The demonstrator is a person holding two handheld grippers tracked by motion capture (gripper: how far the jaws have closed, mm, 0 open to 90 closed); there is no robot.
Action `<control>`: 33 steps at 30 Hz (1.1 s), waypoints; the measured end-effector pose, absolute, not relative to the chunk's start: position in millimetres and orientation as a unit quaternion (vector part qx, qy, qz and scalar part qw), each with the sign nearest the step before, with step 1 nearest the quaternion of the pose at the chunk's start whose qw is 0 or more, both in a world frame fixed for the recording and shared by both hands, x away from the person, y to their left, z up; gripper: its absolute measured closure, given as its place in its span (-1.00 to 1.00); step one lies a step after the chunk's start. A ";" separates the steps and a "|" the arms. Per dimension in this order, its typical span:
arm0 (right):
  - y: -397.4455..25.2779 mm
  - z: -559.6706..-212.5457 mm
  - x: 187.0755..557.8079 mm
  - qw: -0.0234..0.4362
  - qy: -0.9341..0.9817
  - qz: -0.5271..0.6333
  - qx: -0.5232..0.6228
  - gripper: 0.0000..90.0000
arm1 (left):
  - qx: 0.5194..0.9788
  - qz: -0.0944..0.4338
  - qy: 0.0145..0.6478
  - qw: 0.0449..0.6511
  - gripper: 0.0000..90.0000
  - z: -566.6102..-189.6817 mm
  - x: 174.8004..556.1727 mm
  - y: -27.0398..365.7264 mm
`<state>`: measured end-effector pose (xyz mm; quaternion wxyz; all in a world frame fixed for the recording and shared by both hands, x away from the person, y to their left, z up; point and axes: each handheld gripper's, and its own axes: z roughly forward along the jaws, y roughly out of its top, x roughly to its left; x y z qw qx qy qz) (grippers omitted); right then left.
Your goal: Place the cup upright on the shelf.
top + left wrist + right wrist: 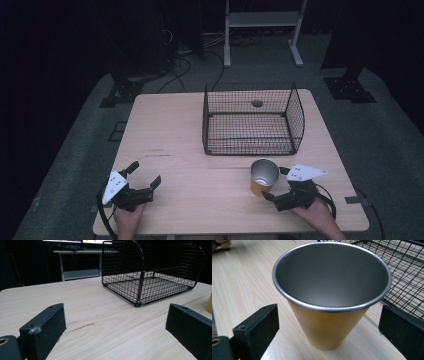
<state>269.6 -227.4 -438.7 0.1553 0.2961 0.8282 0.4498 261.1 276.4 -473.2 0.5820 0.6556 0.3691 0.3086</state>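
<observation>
I find no brand, label or readable writing on anything here. The cup (263,176) stands upright on the wooden table (190,140), in the lower right part of the high view, orange outside and bare metal inside, just in front of the black wire basket (252,120) that sits in the middle of the frame.

My right gripper (280,184) sits at the lower right of the high view, held by the right hand (315,212), with its jaws spread wide. In the right gripper view the cup (329,302) stands between the two jaws, its narrow base centred low in the frame and its rim wider than the gap lower down. I see bare table on both sides of the base, so neither jaw touches it.

My left gripper (145,177) is at the lower left of the high view, held by the left hand (129,217), jaws likewise spread, well apart from the cup. In the left gripper view only table shows between the jaws, the basket (150,272) fills the upper right, and a sliver of the cup (209,303) sits at the right edge.
</observation>
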 end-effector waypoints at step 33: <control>-209.9 -432.8 284.0 0.144 0.828 0.459 0.287 -0.70 | 0.654 0.307 0.369 0.585 -0.95 -473.0 261.0 277.6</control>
